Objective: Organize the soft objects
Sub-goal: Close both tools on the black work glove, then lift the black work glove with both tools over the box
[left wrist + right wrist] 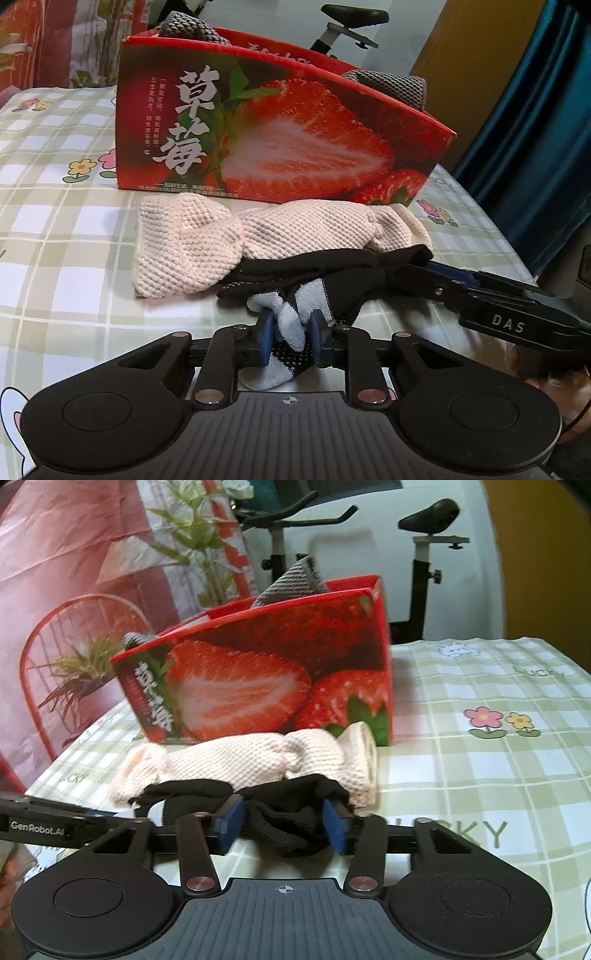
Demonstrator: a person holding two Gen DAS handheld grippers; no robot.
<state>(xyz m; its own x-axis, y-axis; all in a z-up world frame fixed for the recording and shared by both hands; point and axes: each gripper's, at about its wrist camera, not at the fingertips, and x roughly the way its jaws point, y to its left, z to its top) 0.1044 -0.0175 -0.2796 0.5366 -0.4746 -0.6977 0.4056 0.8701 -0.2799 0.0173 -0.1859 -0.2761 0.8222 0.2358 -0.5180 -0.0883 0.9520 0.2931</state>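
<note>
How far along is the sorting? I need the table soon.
Partly done. Grey knitted fabric already sticks out of the strawberry box. In hand: the left gripper pinches the grey fingers of a black glove, and the right gripper is around its black cuff end. Left: that glove and the pink knitted piece are both on the tablecloth before the box.

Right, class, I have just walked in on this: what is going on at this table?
A person with two handheld grippers is sorting soft things. The left gripper is pinching a grey finger of a black and grey glove, while the right gripper straddles its black cuff end. A pink knitted cloth lies beside the glove on the checked tablecloth. Behind them stands a strawberry box with grey knitted fabric already sticking out.
</note>
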